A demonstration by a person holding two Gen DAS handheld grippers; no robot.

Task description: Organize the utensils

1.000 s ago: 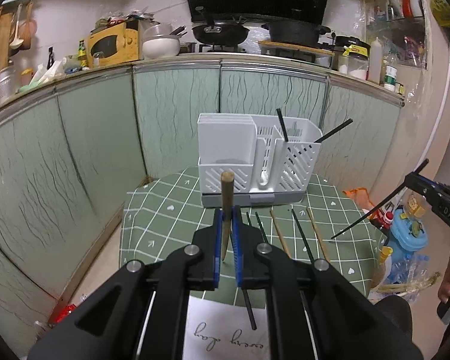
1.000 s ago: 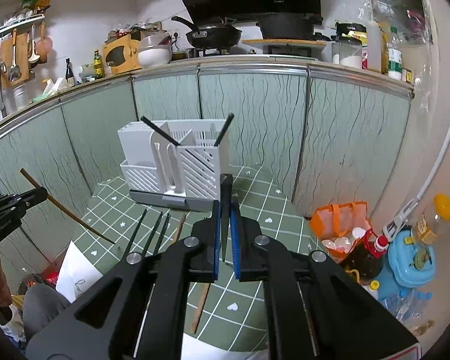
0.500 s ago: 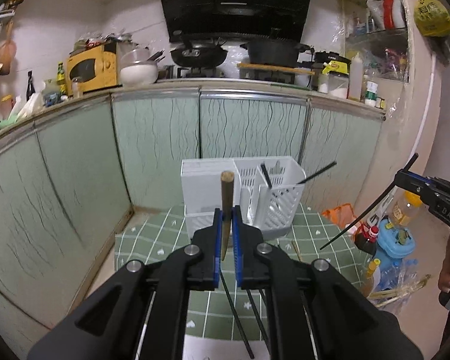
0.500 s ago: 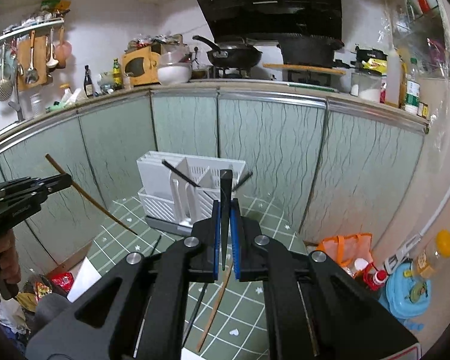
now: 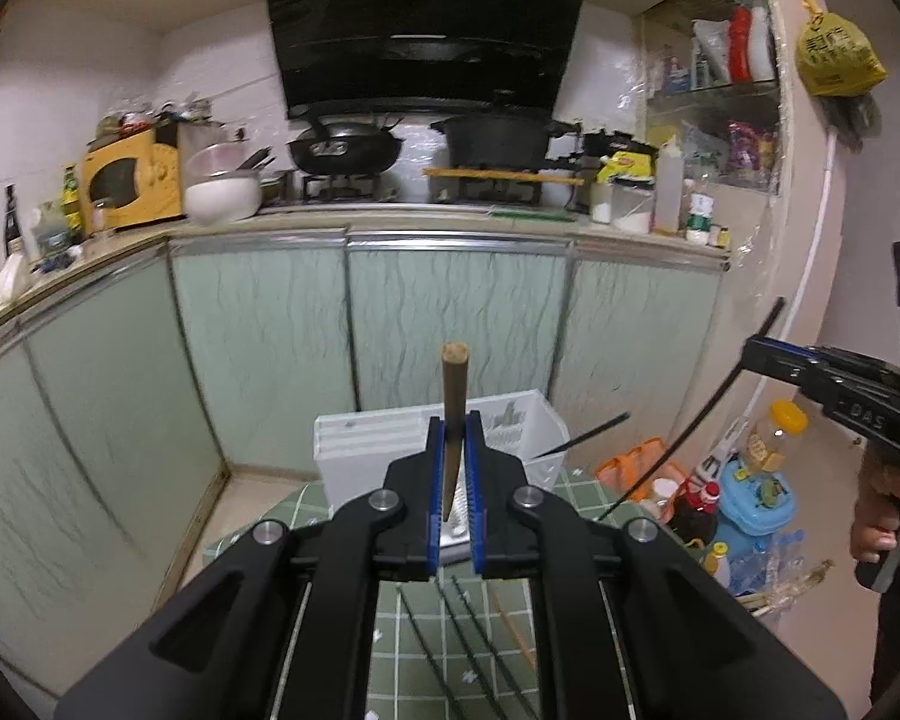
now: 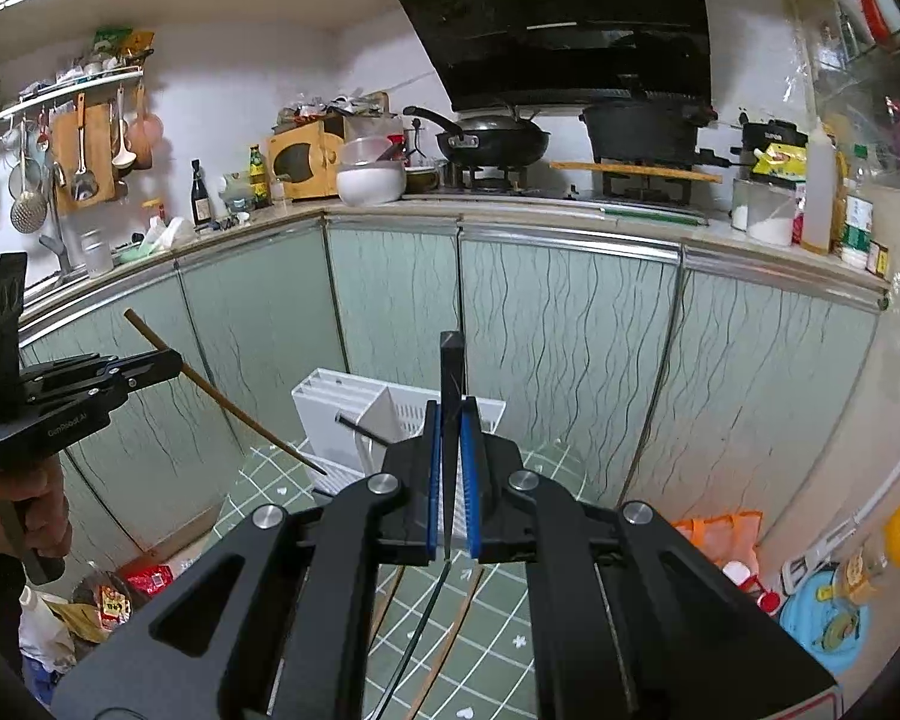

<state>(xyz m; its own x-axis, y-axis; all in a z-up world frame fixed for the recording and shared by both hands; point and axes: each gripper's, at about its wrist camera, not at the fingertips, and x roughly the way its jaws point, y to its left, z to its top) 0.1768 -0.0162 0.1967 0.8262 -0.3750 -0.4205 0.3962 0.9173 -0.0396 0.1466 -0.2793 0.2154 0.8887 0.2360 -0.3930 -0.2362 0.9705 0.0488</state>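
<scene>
Pale green cabinet fronts (image 5: 450,324) curve around a cluttered kitchen, and below them stands a small desk under a green checked cloth (image 6: 528,618). At its far side sits a white slotted plastic utensil caddy (image 5: 366,450) with one thin black chopstick (image 5: 582,435) leaning out of its perforated compartment.

The left gripper (image 5: 453,480) has its jaws pinching a brown wooden chopstick (image 5: 452,396); seen from the right wrist camera, that stick slants down toward the caddy's near face. The right gripper (image 6: 450,480) has its jaws pinching a black chopstick (image 6: 452,372), which in the left view hangs off to the right, well apart from the caddy. Several more black and wooden chopsticks (image 5: 480,648) lie loose on the cloth in front of the caddy.

The step in hand looks like carrying both sticks to the caddy and dropping them in. To do it well, I would raise each stick above the rim first, then swing its lower tip over the perforated compartment, so the tip clears the wall instead of jabbing it. Each stick should be turned close to upright before the jaws spread; let go while tilted, it may tip out or knock the leaning one. One hand at a time seems wise, since two long sticks entering one narrow slot could cross. The grip sits fairly high on each stick, so small wrist turns will swing the tip widely.
</scene>
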